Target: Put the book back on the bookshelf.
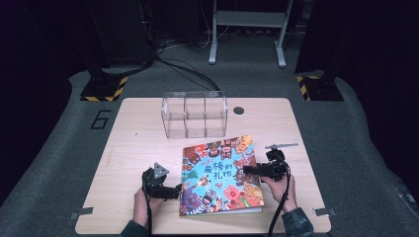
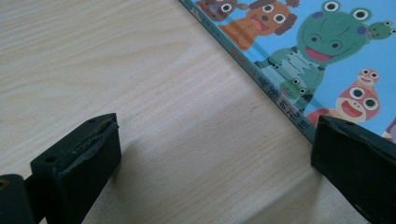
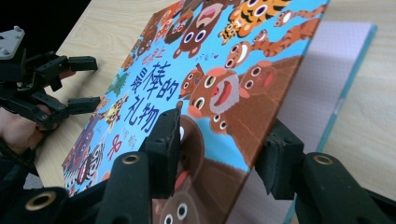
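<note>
Desk (image 1: 138, 143): light wood top, rounded corners, a small dark round hole (image 1: 239, 110) near the far edge.

Clear plastic organizer (image 1: 194, 114): stands at the far middle of the desk, split into three compartments, well apart from both hands.

Picture book (image 1: 221, 174): lies at the near middle of the desk, between the two hands, spine toward the person's left. Cover is bright blue with cartoon animals and large Chinese characters. In the right gripper view the front cover (image 3: 205, 88) is lifted at its free edge, tilted up off the pale first page (image 3: 322, 79), which lies flat beneath.

Right tool (image 1: 253, 170): held in the person's right hand (image 1: 281, 190) at the book's right edge. Jaws stand one above and one below the raised cover edge; the upper one lies on the cover, and they appear to pinch it.

Left tool (image 1: 176, 191): held in the left hand (image 1: 143, 202) on bare desk just beside the spine (image 2: 275, 88). Jaws spread wide, nothing between them; one jaw sits close to the spine, contact cannot be told.
</note>
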`<state>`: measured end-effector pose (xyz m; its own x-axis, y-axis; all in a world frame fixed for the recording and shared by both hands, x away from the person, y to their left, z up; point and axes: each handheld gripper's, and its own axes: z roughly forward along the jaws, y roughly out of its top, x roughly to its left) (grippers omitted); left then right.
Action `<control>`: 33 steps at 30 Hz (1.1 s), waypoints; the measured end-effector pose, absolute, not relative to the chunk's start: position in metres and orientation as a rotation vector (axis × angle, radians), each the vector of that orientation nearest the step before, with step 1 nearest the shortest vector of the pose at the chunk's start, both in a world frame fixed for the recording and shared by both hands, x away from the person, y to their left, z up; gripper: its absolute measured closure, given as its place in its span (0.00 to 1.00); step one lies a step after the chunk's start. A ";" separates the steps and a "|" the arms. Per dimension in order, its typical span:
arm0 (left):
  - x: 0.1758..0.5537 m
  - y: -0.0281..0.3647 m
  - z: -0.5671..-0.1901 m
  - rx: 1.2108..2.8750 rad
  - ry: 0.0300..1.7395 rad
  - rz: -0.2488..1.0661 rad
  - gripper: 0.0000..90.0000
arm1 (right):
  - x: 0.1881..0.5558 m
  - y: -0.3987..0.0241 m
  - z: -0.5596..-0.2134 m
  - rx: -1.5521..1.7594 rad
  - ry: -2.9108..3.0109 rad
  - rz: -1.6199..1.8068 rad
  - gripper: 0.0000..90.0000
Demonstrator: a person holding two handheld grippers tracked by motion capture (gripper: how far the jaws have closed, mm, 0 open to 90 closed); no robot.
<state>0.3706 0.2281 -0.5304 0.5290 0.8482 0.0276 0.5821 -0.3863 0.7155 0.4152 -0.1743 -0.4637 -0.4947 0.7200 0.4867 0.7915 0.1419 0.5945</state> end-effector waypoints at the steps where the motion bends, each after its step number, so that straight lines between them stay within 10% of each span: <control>1: 0.371 0.228 -0.530 2.113 1.153 0.520 0.02 | 0.417 -0.171 -0.461 -1.518 -2.318 -1.285 0.57; 33: 0.383 0.227 -0.529 2.034 1.145 0.377 0.00 | 0.434 -0.145 -0.456 -1.415 -2.377 -1.232 0.50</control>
<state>0.3826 0.2267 -0.5290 0.5548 0.8254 -0.1042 0.6017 -0.3116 0.7354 0.4343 -0.1448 -0.4562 -0.5583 0.6852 0.4678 0.7772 0.2345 0.5839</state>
